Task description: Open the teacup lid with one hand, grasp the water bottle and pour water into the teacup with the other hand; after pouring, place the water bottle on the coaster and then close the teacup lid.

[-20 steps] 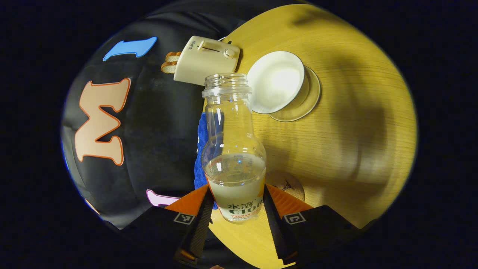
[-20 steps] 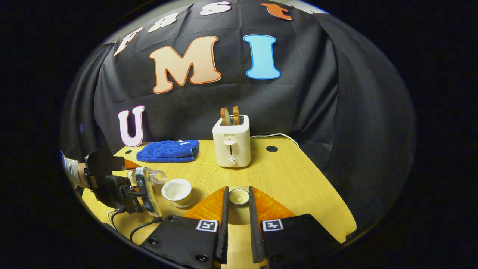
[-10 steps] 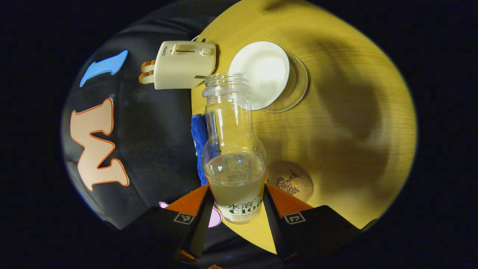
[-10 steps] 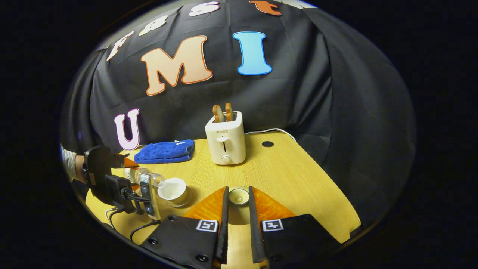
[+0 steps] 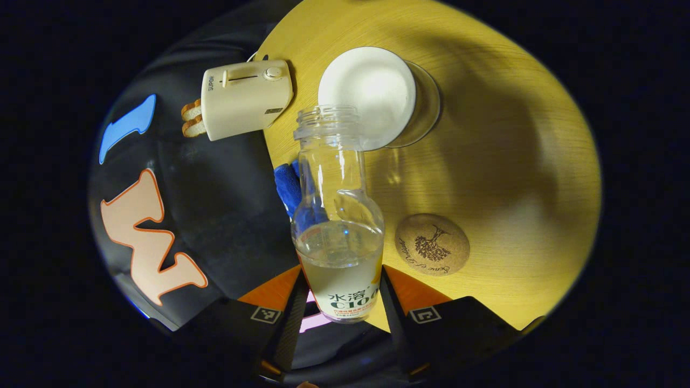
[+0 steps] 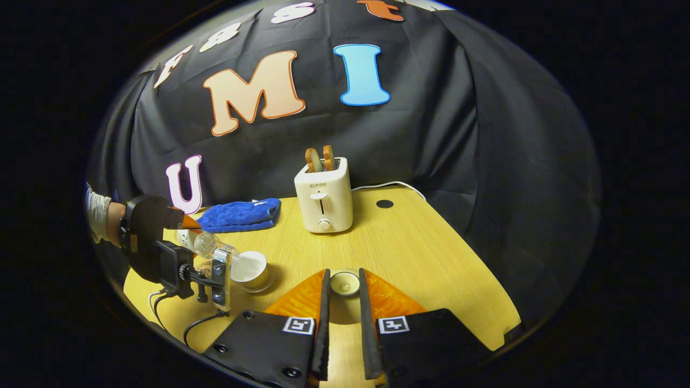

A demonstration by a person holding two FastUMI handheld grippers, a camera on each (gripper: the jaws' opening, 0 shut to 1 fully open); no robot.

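Now the left gripper (image 5: 340, 293) clamps the water bottle (image 5: 338, 215) at its label, tipped with its open mouth at the teacup (image 5: 372, 96) rim; tilt further slowly, keeping the mouth over the cup. The right gripper (image 6: 343, 323) pinches the small lid (image 6: 344, 283), right of the cup. Compared with a second ago, the mouth overlaps the cup instead of sitting beside it, and the coaster (image 5: 432, 244) near the cup shows fully.
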